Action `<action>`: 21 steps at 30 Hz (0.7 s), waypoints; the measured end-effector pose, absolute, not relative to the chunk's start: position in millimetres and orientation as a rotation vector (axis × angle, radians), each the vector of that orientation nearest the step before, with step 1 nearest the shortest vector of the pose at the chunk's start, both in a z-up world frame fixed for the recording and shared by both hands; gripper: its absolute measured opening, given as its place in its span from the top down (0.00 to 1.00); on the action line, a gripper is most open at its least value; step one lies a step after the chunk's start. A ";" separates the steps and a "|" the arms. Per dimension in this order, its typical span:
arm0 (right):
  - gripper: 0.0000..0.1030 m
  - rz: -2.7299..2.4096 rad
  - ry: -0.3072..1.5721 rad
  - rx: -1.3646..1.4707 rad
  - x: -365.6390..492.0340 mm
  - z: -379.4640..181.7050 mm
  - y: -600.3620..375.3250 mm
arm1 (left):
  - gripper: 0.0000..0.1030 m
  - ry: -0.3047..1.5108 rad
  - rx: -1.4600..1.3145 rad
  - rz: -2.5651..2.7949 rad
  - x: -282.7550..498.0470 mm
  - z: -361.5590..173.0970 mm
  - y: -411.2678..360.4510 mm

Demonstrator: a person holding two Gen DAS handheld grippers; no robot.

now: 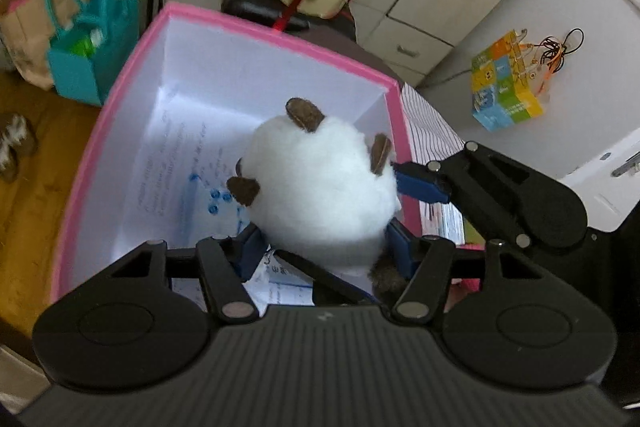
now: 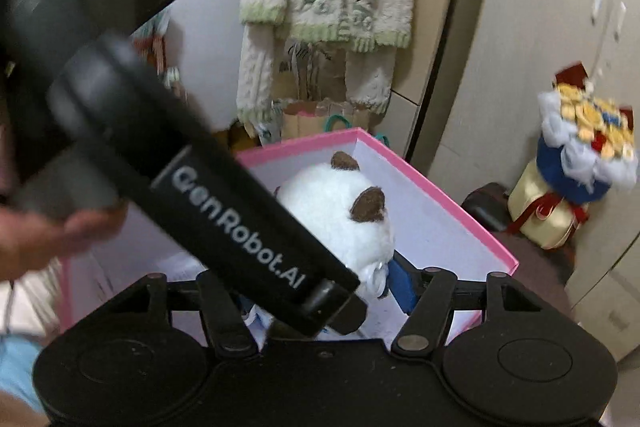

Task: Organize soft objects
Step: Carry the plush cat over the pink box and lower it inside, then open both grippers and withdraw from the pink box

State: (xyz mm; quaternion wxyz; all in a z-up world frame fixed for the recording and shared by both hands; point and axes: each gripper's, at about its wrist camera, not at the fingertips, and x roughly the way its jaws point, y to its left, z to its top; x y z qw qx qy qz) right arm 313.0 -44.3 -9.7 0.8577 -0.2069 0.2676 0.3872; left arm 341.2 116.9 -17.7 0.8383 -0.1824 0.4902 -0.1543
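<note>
Two tools (image 1: 326, 249) (image 2: 326, 285) gripping plush (image 1: 320, 187) over box (image 1: 280, 39)

Soft indoor light — edges bowed by fisheye, right view motion-blurred.

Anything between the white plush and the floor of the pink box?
Nothing solid visible. The white plush toy, held between the left gripper fingers with the right gripper alongside, hangs over the open pink box. Only flat handwritten papers line the bottom.
</note>
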 end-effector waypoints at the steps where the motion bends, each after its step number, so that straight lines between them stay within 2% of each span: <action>1: 0.33 0.814 0.575 -0.445 315.4 -10.6 -44.2 | 0.41 1.044 -0.390 -0.328 342.2 -21.7 116.8; 5: 0.34 0.803 0.602 -0.441 323.1 -14.3 -41.9 | 0.41 1.019 -0.383 -0.305 345.5 -27.6 117.2; 11: 0.31 0.766 0.642 -0.374 331.7 -16.2 -47.7 | 0.30 0.912 -0.350 -0.265 337.6 -20.9 125.0; 16: 0.31 0.784 0.624 -0.259 314.6 -7.4 -67.3 | 0.29 0.780 -0.246 -0.289 300.3 2.6 128.6; 21: 0.31 0.806 0.591 -0.152 273.5 -1.9 -95.0 | 0.29 0.735 -0.157 -0.345 253.5 19.9 125.6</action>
